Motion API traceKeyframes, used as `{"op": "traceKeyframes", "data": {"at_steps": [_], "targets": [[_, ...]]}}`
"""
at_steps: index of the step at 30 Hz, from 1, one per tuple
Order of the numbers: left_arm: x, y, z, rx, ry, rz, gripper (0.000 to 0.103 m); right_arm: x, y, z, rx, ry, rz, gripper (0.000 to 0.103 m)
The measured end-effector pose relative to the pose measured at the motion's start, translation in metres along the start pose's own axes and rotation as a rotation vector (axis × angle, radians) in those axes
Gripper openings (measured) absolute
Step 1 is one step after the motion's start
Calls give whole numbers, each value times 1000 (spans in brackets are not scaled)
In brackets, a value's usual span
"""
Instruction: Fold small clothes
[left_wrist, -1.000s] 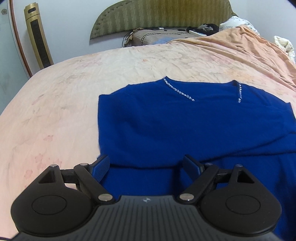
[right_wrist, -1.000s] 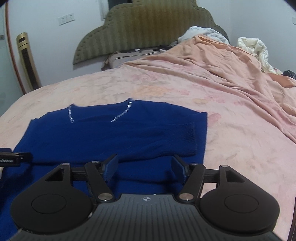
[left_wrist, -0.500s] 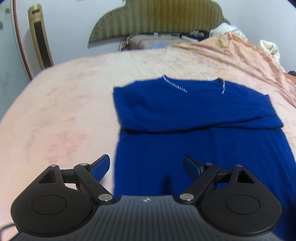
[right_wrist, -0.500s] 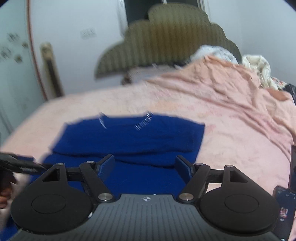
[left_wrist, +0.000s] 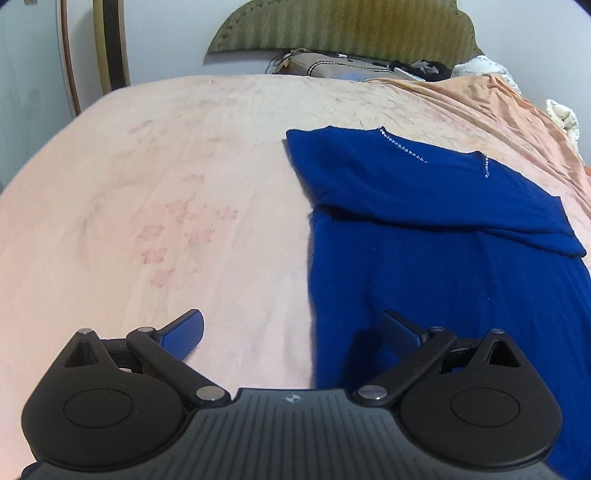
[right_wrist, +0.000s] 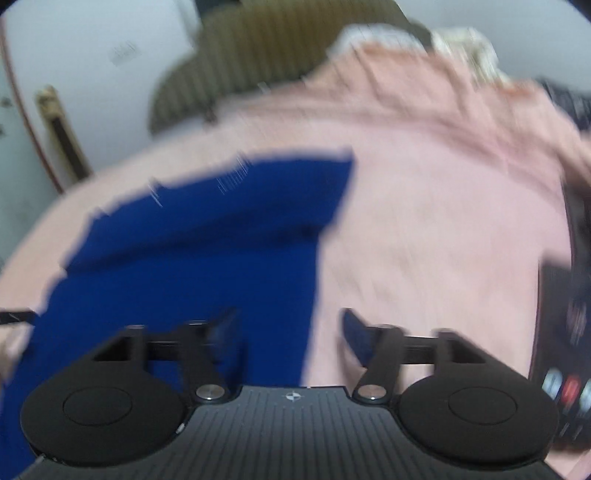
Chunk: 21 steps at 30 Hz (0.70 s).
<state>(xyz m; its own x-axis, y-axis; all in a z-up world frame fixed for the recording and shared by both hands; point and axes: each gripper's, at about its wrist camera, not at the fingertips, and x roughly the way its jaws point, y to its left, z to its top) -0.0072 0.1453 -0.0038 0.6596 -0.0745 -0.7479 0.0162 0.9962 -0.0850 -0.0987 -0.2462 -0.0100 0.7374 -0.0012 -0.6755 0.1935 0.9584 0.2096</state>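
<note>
Item: dark blue knit sweater (left_wrist: 424, 258) on our pink bedsheet (left_wrist: 147, 184), sleeves folded in, lower half unfolded; left tongs (left_wrist: 291, 332) opening, right tongs (right_wrist: 291, 328) closing, both empty.

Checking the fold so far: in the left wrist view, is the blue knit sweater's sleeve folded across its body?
Yes, the sleeve lies flat across the blue knit sweater, below the beaded neckline.
</note>
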Motion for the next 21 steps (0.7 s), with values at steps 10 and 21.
{"op": "traceKeyframes", "data": {"at_steps": [10,21], "targets": [[11,-14,-9,66,-23,-83,57,-5,23,-33,-88,27,90,53],[2,-31,18,51,-116,-104,5,-5,16,-3,24,-88,95,6]]}}
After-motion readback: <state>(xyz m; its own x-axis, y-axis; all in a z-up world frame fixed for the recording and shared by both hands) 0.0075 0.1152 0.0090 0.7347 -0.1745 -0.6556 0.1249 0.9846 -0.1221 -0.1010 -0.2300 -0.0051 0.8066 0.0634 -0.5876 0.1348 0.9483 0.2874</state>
